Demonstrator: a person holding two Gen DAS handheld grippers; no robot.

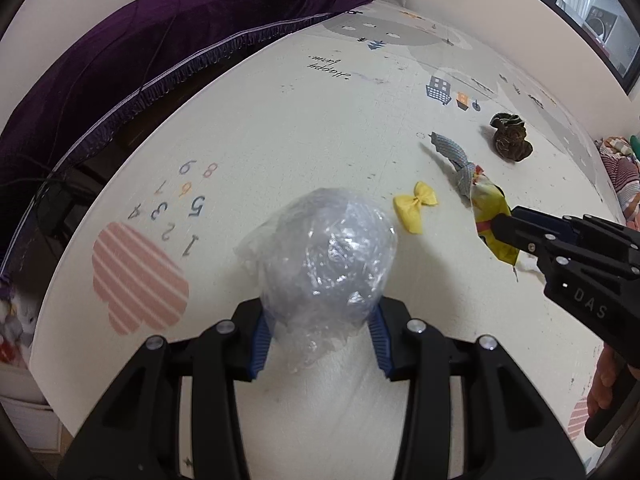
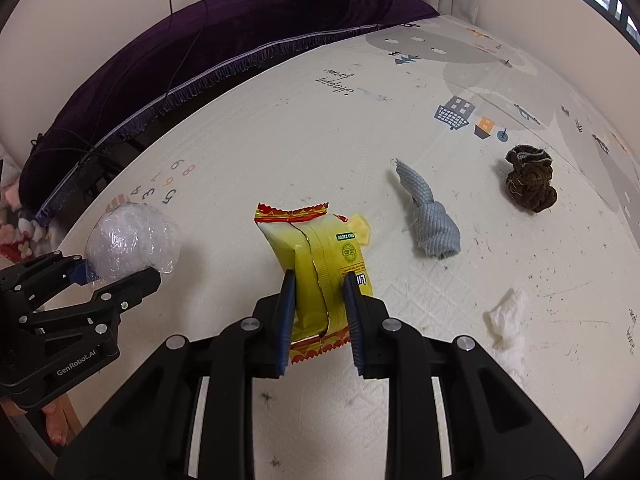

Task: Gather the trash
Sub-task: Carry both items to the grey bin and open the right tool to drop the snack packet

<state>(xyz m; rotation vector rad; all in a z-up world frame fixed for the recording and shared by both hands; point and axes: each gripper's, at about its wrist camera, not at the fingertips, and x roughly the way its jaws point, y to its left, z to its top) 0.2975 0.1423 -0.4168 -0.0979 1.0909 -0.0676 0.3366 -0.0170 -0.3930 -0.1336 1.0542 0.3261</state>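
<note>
My left gripper [image 1: 320, 320] is shut on a crumpled clear plastic ball [image 1: 326, 256], held above the play mat. That ball [image 2: 128, 240] shows in the right wrist view too, at the far left in the left gripper [image 2: 120, 276]. My right gripper [image 2: 318, 292] is shut on a yellow snack wrapper [image 2: 316, 248] with red crimped ends, lifted off the mat. In the left wrist view the wrapper [image 1: 490, 216] hangs from the right gripper [image 1: 504, 232] at the right.
On the mat lie a yellow bow [image 1: 414, 206], a knotted grey cloth [image 2: 432, 224], a dark brown bundle [image 2: 530, 182] and a white tissue [image 2: 510, 322]. A purple cushion [image 2: 200, 40] borders the mat [image 2: 280, 140] at the far side.
</note>
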